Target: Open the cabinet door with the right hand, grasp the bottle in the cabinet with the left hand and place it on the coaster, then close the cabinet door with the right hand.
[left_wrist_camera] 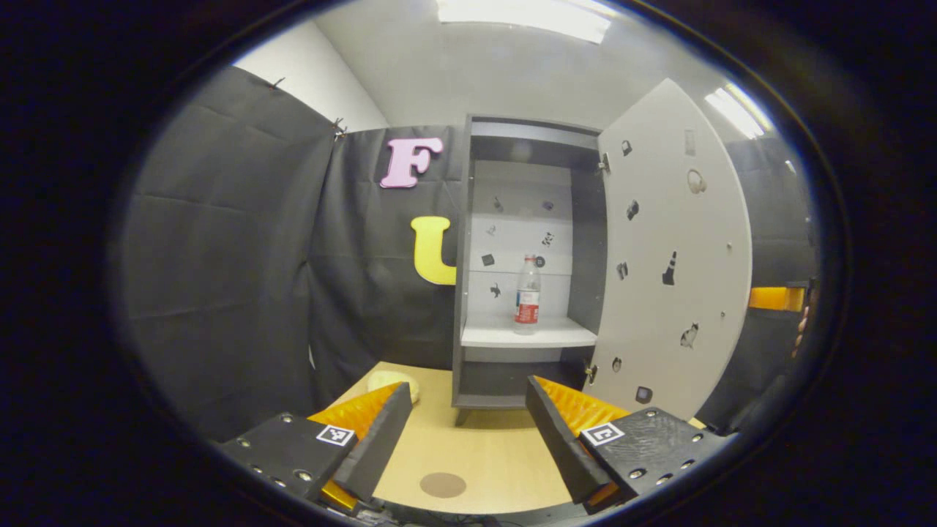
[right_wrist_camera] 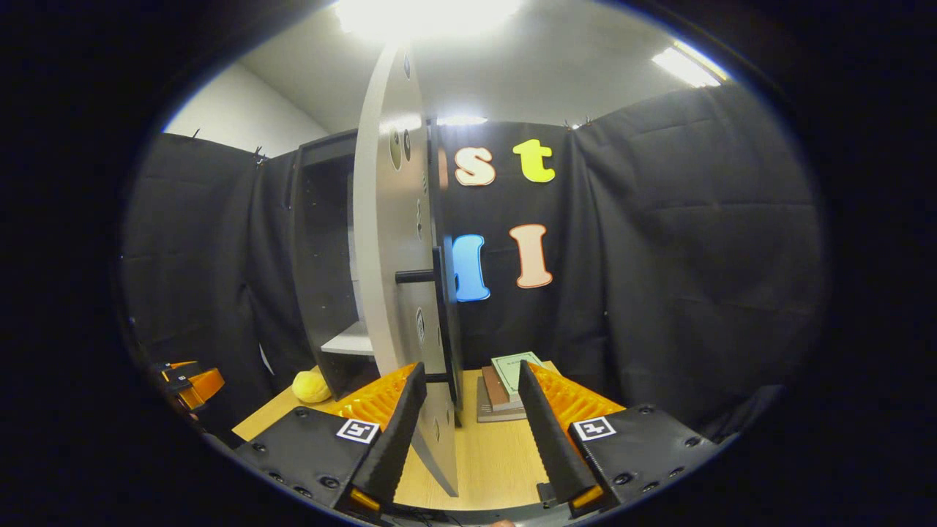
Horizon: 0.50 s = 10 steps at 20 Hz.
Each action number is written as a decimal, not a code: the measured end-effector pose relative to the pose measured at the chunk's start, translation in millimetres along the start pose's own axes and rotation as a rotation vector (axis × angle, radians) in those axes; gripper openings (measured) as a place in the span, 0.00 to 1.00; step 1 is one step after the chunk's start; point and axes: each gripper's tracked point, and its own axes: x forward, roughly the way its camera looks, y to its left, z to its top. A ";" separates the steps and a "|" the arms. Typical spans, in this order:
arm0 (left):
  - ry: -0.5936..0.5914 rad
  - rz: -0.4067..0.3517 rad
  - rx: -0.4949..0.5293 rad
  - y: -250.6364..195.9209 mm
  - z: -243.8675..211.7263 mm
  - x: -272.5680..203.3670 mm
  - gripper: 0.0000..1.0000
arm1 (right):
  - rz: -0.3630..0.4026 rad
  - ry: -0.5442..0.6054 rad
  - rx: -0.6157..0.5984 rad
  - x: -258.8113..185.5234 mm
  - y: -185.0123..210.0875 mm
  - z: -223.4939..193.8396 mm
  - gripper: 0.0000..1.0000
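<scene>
**Door open, bottle waiting on the shelf**

The bottle (left_wrist_camera: 527, 294) is standing upright on the pale middle shelf (left_wrist_camera: 528, 335) of the cabinet (left_wrist_camera: 463, 256), near the shelf's front edge and clear of both side walls. It is looking like thin clear plastic, slim and round, with a red-and-white label band and a small cap; it appears mostly empty, so I judge it light and easy to tip.

The door (left_wrist_camera: 670, 256) is swinging wide to the bottle's right, a flat grey panel dotted with small stickers. In the right gripper view its edge (right_wrist_camera: 399, 293) is passing between the spread fingers of the right gripper (right_wrist_camera: 467, 424), just beside its left finger; the fingers are not pressing on it, and the dark bar handle (right_wrist_camera: 419, 277) is sitting above them. The left gripper (left_wrist_camera: 468, 432) is hanging released and empty, well in front of the bottle, over the smooth wooden table (left_wrist_camera: 483, 446).

The coaster (left_wrist_camera: 443, 484), a flat brown disc, is lying on the table below the bottle, between the left fingers. A soft yellow object (left_wrist_camera: 393, 382) is resting to the cabinet's left.

Risks, as I judge them: the ribbed fingers nudging the light bottle over before closing; clipping the cabinet's frame on entry; the unheld door drifting back into the reaching arm.
</scene>
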 end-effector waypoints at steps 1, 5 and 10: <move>-0.001 -0.029 -0.006 3.9 2.3 10.7 0.96 | -0.016 0.007 0.006 -5.5 -0.6 -6.8 0.74; 0.012 -0.186 -0.014 5.3 5.1 54.7 0.96 | -0.088 0.025 0.017 -44.3 14.7 -31.5 0.98; 0.002 -0.354 0.001 -5.5 14.4 113.1 0.96 | -0.067 0.079 0.042 -55.3 79.8 -56.0 0.98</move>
